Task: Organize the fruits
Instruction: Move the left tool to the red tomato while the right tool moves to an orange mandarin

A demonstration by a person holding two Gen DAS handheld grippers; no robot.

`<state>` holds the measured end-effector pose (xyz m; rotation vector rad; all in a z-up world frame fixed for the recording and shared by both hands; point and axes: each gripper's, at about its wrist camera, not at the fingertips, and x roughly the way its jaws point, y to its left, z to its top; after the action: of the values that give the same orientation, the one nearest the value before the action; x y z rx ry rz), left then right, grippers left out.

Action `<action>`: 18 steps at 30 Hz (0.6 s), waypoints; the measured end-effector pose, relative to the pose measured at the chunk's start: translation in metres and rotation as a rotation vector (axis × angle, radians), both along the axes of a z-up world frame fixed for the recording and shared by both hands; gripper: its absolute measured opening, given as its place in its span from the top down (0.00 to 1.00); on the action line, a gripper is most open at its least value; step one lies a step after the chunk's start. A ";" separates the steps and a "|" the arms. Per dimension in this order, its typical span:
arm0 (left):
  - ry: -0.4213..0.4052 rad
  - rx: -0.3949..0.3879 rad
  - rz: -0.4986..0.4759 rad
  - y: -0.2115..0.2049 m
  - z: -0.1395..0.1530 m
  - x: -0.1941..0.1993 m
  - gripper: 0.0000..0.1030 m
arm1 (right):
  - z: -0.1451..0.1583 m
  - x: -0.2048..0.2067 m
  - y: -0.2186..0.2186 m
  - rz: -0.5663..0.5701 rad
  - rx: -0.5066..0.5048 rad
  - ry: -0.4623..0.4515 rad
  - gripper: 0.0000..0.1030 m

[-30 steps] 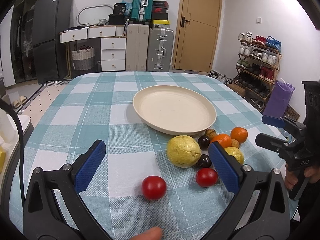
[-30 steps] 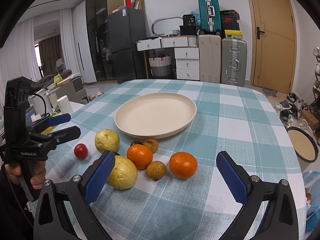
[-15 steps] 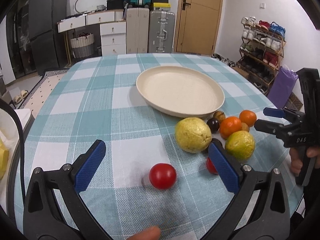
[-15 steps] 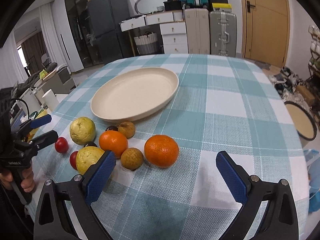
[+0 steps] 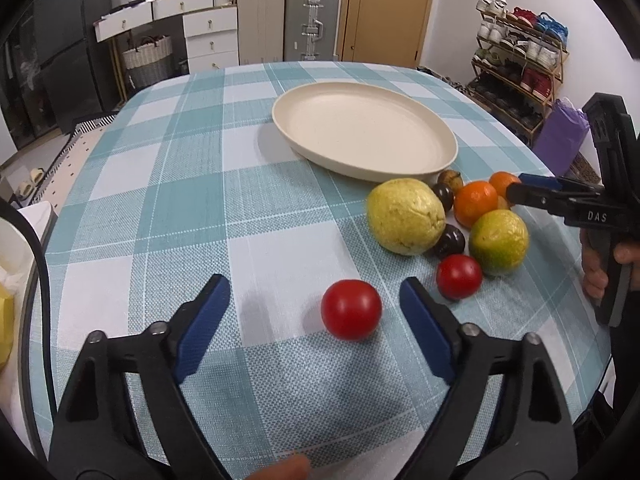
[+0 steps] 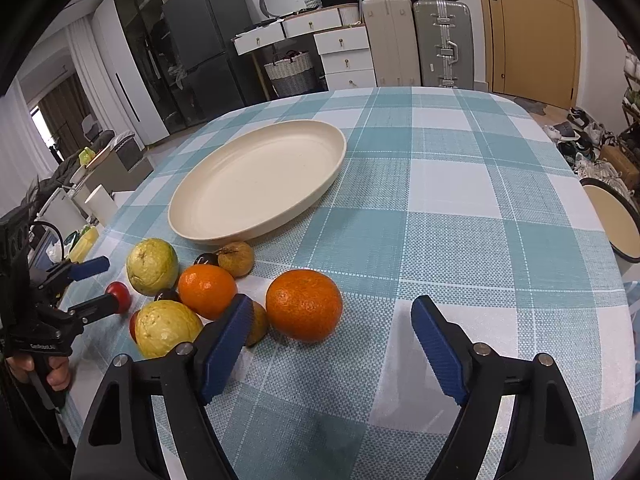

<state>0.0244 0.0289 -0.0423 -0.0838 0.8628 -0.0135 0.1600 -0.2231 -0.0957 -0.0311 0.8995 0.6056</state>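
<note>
An empty cream plate (image 5: 400, 172) (image 6: 200, 232) sits mid-table on the checked cloth. In front of it lie a cluster of fruits: a yellow guava (image 5: 405, 216), a yellow-green fruit (image 5: 498, 242), oranges (image 5: 475, 203) (image 6: 304, 305), dark plums (image 5: 450, 242) and a red tomato (image 5: 459, 277). A lone red tomato (image 5: 351, 314) lies between the open fingers of my left gripper (image 5: 314, 312), untouched. My right gripper (image 6: 332, 336) is open, with the big orange just ahead of its left finger.
The table edge curves close on the right in the right wrist view, with a round stool (image 6: 614, 224) beyond. Drawers, suitcases (image 5: 312, 20) and a shoe rack (image 5: 516, 64) stand behind the table. A white object (image 5: 8, 280) sits off the left edge.
Both grippers have moved down and forward toward the fruit. The lone tomato now sits between my left fingers; the big orange is nearer my right gripper.
</note>
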 end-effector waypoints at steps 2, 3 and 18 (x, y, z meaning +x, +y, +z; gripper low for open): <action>0.020 -0.014 -0.021 -0.001 -0.003 0.001 0.26 | -0.001 0.001 -0.001 0.009 0.020 0.014 0.33; 0.026 -0.016 -0.032 -0.003 -0.005 0.001 0.27 | -0.001 0.003 -0.001 0.014 0.033 0.026 0.36; 0.032 -0.056 -0.085 -0.008 -0.007 0.000 0.52 | 0.002 0.000 0.009 0.029 0.047 0.032 0.58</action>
<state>0.0245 0.0210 -0.0490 -0.1000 0.8976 -0.1159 0.1595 -0.2143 -0.0937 0.0074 0.9166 0.6559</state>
